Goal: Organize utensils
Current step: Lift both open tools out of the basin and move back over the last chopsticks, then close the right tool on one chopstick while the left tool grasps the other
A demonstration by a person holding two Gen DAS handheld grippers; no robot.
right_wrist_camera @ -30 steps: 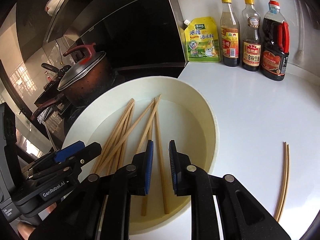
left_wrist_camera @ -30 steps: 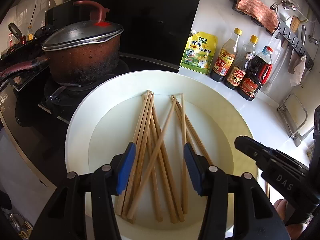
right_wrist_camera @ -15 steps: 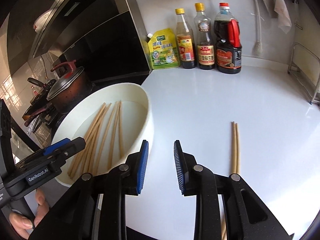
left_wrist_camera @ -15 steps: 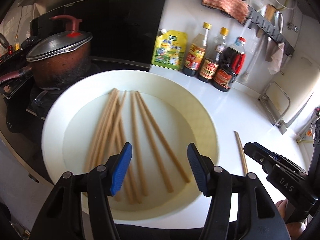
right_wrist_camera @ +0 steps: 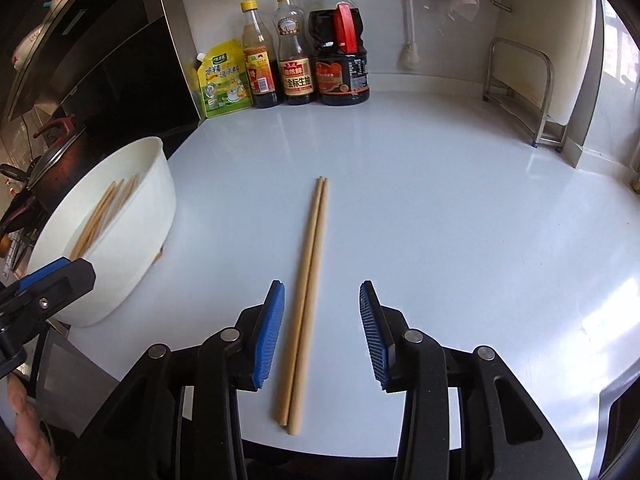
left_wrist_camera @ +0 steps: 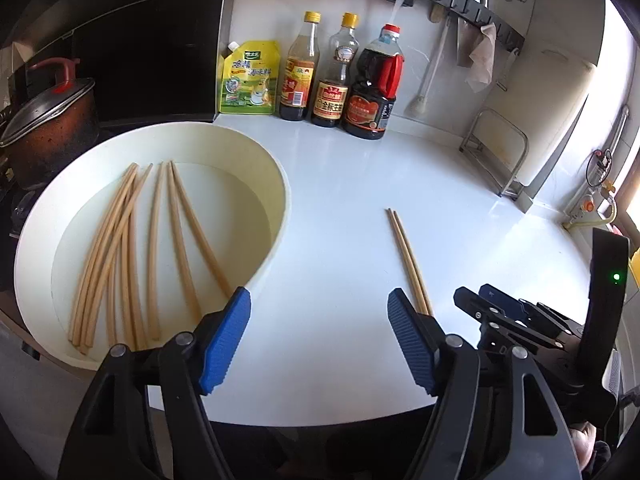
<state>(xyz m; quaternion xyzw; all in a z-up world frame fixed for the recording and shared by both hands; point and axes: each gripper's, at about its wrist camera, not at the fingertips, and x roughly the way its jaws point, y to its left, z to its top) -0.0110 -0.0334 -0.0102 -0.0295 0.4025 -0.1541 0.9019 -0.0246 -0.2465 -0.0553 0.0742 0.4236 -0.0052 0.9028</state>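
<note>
1. A kitchen: a glossy white counter [right_wrist_camera: 400,200] fills most of both views, with a dark hob and a lidded pot [left_wrist_camera: 48,120] at the far left and a tiled wall behind.
2. A wide white basin [left_wrist_camera: 280,200] takes the left half of the left wrist view. It holds a loose fan of chopsticks [left_wrist_camera: 132,248], some crossing.
3. Along the wall at upper centre stand three bottles [right_wrist_camera: 296,52] and a yellow pouch [right_wrist_camera: 222,76]; a metal rack [right_wrist_camera: 520,96] sits at upper right.
4. The left gripper [left_wrist_camera: 318,336] hangs over bare counter just right of the basin's rim, its jaws opening, nothing between them.
5. The right gripper [right_wrist_camera: 322,332] hangs over the pair [right_wrist_camera: 310,280], jaws opening. Both sticks lie between the pads, nearer the left one, and no pad presses on them.
6. The pair lies on the counter at lower centre of the right wrist view, sticks touching side by side, well apart from the basin.
7. The sticks look light, stiff and thin. On so slick a surface they would likely roll or skid apart, so a hold across both near mid-length seems safest.
</note>
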